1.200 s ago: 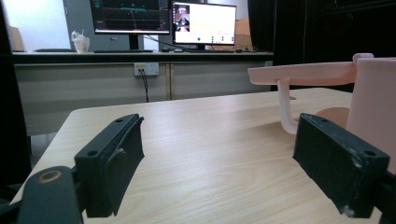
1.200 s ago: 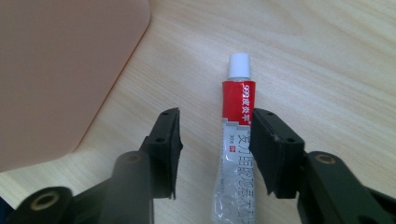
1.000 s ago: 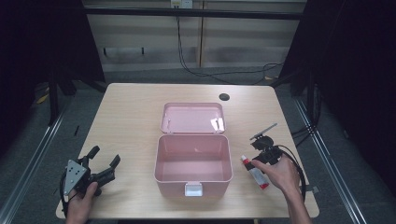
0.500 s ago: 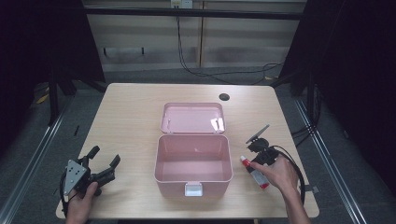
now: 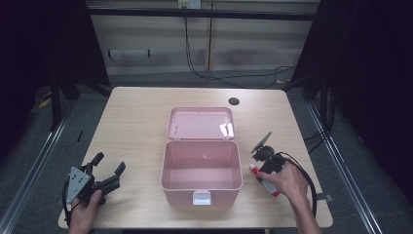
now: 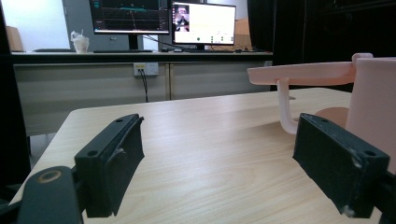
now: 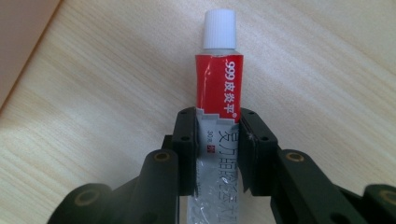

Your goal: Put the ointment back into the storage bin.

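**Right gripper clamped on tube beside open pink box**

The table (image 5: 146, 117) carries one pink box (image 5: 201, 171) at its centre. The lid (image 5: 200, 123) is swung back on the far side and lies open, its inner face up. A white latch (image 5: 202, 197) sits on the near wall of the box.

Right gripper (image 7: 217, 140): the jaws are closed against both sides of a tube (image 7: 217, 93). The tube is red at the cap end and silver toward the tail, with a white cap (image 7: 218, 29) pointing away from the gripper. In the high view the tube (image 5: 255, 169) lies on the table just right of the box, near its front right corner, with the right hand (image 5: 287, 179) over its near end.

Left gripper (image 5: 104, 170): it rests near the left front corner of the table, well apart from the box, held by the left hand (image 5: 86, 214). Its jaws stand wide apart with nothing between them. In the left gripper view the box (image 6: 371, 88) stands to the right, past the right jaw.

A dark round hole (image 5: 234, 101) marks the far right area of the table.
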Available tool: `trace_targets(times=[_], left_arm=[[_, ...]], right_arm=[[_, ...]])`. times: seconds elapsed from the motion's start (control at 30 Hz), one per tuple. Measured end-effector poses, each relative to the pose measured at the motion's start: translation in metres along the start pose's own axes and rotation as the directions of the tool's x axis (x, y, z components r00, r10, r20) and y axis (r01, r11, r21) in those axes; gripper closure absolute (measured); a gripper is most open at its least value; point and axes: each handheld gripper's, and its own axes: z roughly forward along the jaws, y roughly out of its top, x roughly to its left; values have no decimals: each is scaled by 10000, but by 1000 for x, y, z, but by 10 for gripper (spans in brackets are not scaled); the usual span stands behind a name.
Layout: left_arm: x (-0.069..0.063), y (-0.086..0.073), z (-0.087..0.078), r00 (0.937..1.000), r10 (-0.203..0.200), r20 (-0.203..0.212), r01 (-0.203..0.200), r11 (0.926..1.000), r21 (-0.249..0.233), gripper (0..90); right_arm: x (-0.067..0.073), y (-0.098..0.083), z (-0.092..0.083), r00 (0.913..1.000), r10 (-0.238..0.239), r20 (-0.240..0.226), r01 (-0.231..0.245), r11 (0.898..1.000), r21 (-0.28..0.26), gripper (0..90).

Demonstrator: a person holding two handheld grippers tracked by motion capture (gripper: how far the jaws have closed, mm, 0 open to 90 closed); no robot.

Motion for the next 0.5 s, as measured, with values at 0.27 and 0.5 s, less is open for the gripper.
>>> trace_targets(times=[0.27,0.5], left_arm=[[0,0,0,10000,-3,3,3,10000,1,157],[0,0,0,10000,0,6,0,10000,-2,157]], right_arm=[[1,1,0,9999,131,41,-131,9999,36,716],[0,-1,0,9996,282,25,-282,9995,-103,718]])
